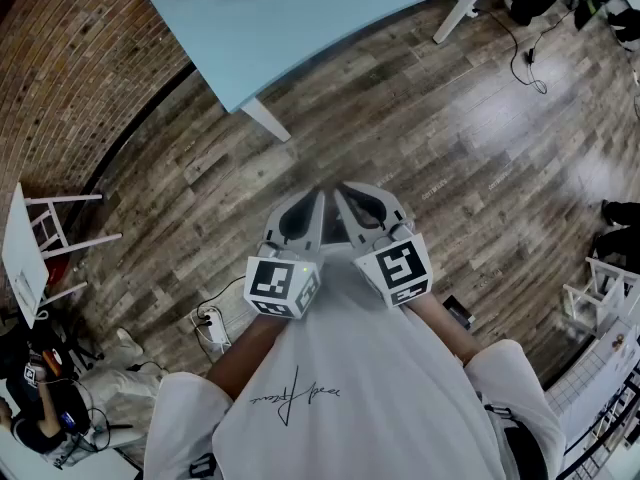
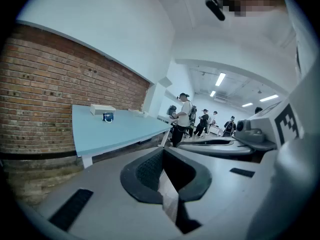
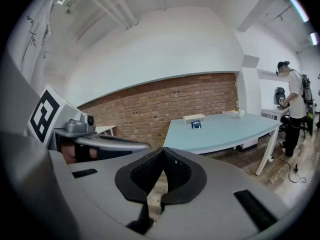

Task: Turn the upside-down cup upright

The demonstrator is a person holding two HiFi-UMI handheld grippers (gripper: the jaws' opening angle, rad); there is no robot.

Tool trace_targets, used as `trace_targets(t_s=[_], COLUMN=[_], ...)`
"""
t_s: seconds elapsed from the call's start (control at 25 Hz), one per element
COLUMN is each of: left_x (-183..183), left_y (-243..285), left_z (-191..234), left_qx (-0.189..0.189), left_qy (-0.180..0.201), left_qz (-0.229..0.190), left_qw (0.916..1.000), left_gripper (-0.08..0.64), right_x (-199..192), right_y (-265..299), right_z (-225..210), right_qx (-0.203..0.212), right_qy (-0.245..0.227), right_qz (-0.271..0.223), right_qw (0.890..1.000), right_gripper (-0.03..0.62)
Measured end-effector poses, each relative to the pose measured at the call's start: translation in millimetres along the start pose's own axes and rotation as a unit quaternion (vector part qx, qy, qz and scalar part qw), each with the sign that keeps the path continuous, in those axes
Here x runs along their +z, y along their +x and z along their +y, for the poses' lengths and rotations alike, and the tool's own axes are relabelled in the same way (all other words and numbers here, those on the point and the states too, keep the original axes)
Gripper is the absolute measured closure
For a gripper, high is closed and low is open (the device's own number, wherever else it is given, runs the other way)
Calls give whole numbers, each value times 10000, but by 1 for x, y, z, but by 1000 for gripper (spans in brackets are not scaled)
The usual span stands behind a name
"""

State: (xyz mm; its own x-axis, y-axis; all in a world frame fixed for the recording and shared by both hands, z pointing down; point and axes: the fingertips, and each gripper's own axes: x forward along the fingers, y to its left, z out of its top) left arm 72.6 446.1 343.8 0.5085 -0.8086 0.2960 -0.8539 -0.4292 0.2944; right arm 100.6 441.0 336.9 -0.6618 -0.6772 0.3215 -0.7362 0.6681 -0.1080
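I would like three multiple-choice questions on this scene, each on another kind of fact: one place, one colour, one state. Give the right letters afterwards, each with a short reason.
1. Where is the blue cup?
A. on the light-blue table, beside the white box
B. on the floor
C. under the table

2. What colour is the table top?
A. red
B. light blue
C. black

3. In what state are the left hand-held gripper and the right hand-held gripper?
A. both wide open
B. the right one shut on the cup
C. both shut, holding nothing

Answers:
1 A: both gripper views show the cup on the table top, next to the box.
2 B: the top is pale blue in every view.
3 C: in each gripper view the jaw tips touch, with nothing between them.
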Motion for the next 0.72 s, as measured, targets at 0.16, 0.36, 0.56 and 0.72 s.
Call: trace_targets(t_s=[0.16,0.36,0.56,0.72], left_x=[-5,-5,-4,0], left_y=[1,4,0,-8], left_z=[10,5,8,15], left_qx=[-46,-118,-80,94], left_qy=[-287,-193,-167,-194], left_qz=[140,177,184,142], left_qw=[9995,9996,9997,9997], left_gripper=[557,557,557,557], right_x=[0,1,-2,3], right_y=[4,-1,-1,2], right_z=[3,0,-4,2], right_qx=[46,-32,7,171], right_qy=[65,81,490,578], right_qz=[55,8,-88,-191], right_qw=[10000,10000,9988,9980], right_gripper=[572,572,571,571])
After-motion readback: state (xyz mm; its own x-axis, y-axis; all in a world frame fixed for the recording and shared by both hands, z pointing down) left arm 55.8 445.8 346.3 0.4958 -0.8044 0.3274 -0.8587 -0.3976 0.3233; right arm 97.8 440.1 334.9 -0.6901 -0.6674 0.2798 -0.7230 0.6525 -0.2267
